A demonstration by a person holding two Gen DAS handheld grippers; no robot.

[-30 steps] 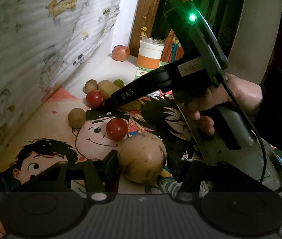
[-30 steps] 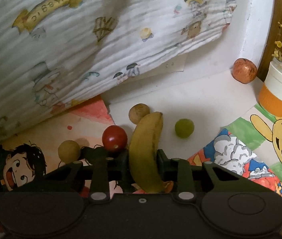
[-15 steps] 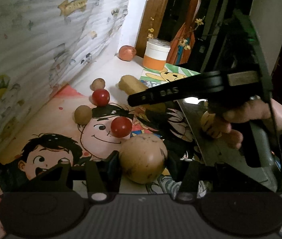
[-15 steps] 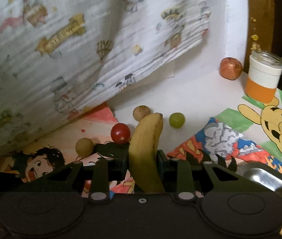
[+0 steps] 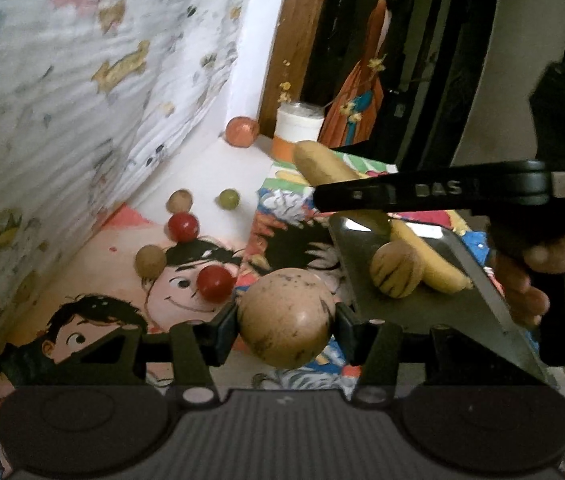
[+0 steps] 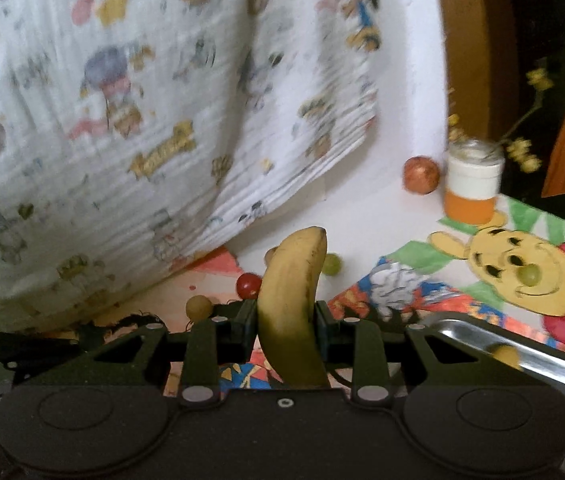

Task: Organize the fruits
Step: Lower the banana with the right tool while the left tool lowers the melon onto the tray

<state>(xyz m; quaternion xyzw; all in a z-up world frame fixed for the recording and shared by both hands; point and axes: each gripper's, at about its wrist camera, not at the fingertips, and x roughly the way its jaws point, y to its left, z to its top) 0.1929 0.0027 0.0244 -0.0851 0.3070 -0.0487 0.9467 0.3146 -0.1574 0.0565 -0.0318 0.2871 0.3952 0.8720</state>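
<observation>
**Banana and tray only partly seen from the grippers**

The banana (image 6: 292,304) clamped in the right gripper (image 6: 286,322) vanishes at its lower end behind the gripper body. To that gripper's right, the steel tray (image 6: 554,360) runs off the frame edge. Ahead and to its left, the printed cloth (image 6: 142,120) is smeared by motion blur. From the left gripper (image 5: 286,322), the person's hand (image 5: 538,268) is cut by the right edge, and the round fruit (image 5: 286,316) hides the mat beneath.

Home, cartoon mat (image 5: 94,332), printed cloth (image 6: 122,100)
</observation>
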